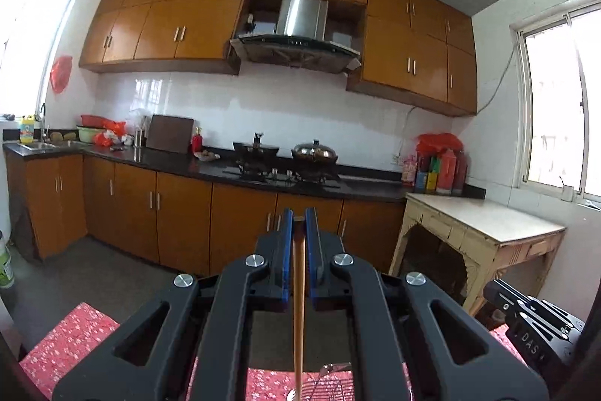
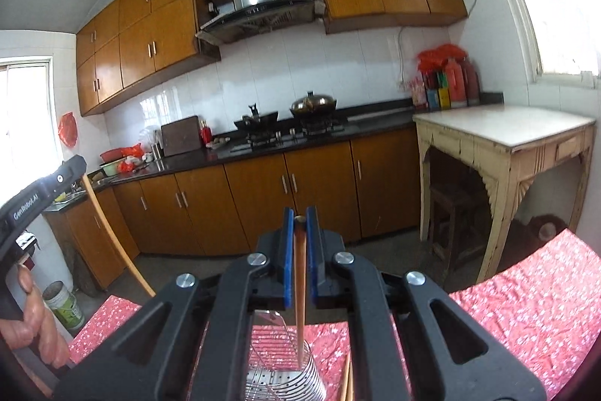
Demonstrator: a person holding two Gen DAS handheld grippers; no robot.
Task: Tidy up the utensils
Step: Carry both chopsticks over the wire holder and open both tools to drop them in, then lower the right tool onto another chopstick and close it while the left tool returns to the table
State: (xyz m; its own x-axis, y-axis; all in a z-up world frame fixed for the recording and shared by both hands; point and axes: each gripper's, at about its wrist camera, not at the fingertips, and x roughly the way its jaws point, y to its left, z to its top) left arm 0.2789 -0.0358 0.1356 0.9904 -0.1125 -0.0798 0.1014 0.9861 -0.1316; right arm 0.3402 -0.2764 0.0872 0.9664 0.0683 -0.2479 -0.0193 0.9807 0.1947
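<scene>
Kitchen, red floral tablecloth (image 2: pixel 526 307) below

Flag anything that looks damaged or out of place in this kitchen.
The range hood hangs crooked in its open cabinet recess, its right end looking loose. The cream side table has chipped, worn paint. More chopsticks lie loose on the red cloth beside the wire holder.

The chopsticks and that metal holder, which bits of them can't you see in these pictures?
- Left wrist view: the lower end of the left gripper's chopstick is cut off by the bottom edge.
- Left wrist view: the metal holder shows only as a sliver behind the gripper's black frame.
- Right wrist view: the holder's base is cut off by the bottom edge.
- Right wrist view: the tip of the right gripper's chopstick blurs against the wires.
</scene>
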